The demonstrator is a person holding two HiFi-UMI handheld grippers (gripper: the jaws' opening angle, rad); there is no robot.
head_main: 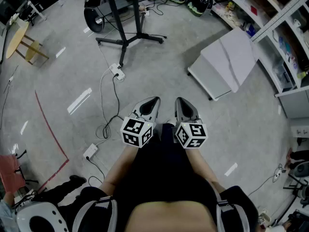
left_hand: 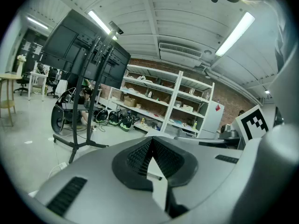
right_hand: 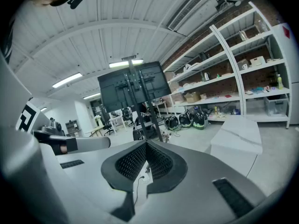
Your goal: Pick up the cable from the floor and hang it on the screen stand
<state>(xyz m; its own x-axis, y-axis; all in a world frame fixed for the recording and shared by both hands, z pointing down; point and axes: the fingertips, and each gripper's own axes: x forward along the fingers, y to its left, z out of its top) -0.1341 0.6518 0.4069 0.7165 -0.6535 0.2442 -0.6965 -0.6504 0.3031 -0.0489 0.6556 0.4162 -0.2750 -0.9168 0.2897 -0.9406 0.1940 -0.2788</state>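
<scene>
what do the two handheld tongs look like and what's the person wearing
The left tongs and right tongs match: smooth light grey shells that taper to a point, lined inside with black ribbed pads. Each has a marker cube at the back, white with black square patterns. No cables show on either. The person wears black clothes.

Glossy concrete floor (head_main: 159, 79), matt black metal screen stand (head_main: 125, 42), smooth white cable (head_main: 101, 93)
</scene>
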